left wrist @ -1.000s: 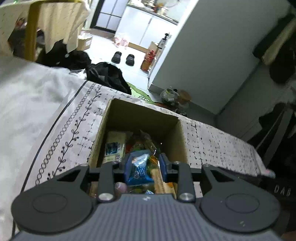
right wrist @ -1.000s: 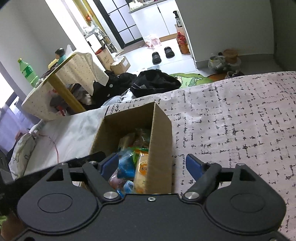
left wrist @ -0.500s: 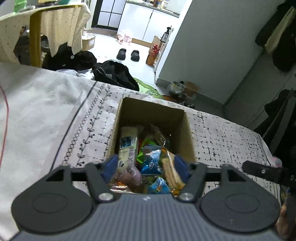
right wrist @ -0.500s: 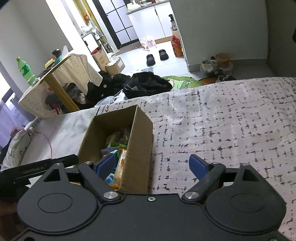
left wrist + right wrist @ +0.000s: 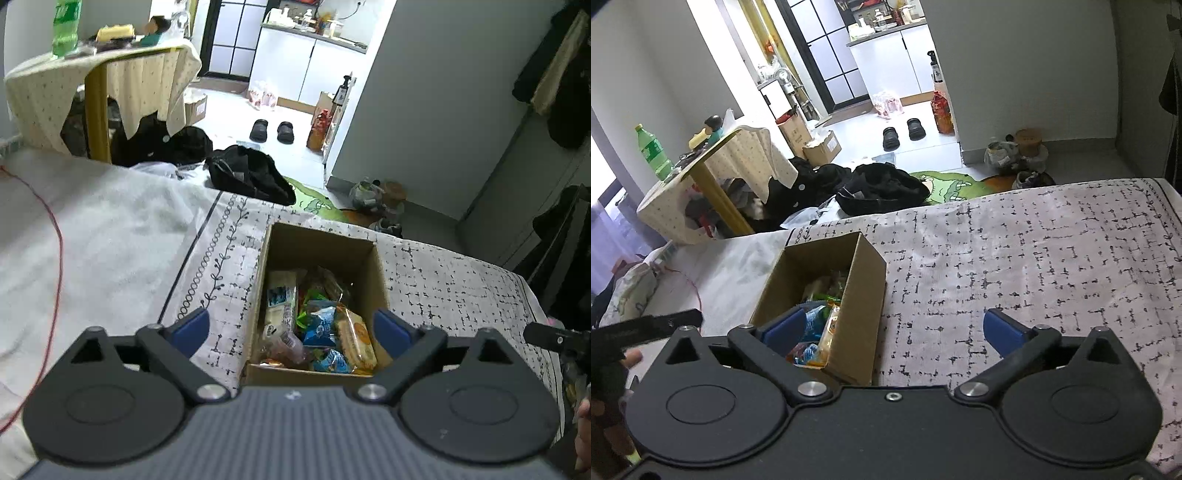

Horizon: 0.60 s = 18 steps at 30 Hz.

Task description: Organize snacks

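Note:
An open cardboard box [image 5: 380, 280] sits on the patterned bed cover and holds several snack packets: a white packet [image 5: 282, 299], blue packets [image 5: 321, 325] and an orange cracker pack [image 5: 356, 339]. My left gripper [image 5: 291, 328] is open and empty, raised above the box's near end. The box also shows in the right wrist view [image 5: 868, 280], lower left. My right gripper [image 5: 895, 330] is open and empty above the cover, over the box's right wall.
A white blanket [image 5: 92, 229] with a red cable [image 5: 57, 258] lies left of the box. Beyond the bed edge are a black bag [image 5: 251, 177], slippers [image 5: 271, 129] and a draped table [image 5: 99, 74]. The patterned cover [image 5: 1034, 258] stretches right of the box.
My left gripper opened, let go of the blue packet into the box and pulled back and up. My right gripper also drew back from the box, staying open.

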Motion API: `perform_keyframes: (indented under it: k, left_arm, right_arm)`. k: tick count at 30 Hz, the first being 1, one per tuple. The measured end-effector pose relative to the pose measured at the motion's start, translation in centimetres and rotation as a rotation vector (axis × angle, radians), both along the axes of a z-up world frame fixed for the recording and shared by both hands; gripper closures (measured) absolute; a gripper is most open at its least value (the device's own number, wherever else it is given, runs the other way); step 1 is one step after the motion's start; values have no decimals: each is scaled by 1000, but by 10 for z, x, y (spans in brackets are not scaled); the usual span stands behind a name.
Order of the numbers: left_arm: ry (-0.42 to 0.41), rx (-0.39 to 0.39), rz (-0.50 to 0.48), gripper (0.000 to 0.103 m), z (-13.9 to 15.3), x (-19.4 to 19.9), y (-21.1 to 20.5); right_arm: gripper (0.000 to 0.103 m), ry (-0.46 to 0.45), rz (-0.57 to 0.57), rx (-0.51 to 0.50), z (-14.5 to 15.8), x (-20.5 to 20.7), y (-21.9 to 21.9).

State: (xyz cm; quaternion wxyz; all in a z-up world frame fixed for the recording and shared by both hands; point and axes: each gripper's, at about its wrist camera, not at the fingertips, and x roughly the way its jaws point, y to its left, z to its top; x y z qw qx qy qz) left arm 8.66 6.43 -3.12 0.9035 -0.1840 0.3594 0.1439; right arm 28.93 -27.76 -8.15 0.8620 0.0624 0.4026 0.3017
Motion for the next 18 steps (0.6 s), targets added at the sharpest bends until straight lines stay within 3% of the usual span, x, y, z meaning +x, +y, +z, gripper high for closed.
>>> perform_keyframes:
  k: [5, 18]
  left_arm:
    - [-31, -8, 17, 0, 16, -19, 0]
    - [-90, 5, -10, 0, 48, -54, -25]
  right_arm:
    - [0, -9, 5, 7, 12, -7, -13]
    - [0, -70, 14, 30, 42, -32, -34]
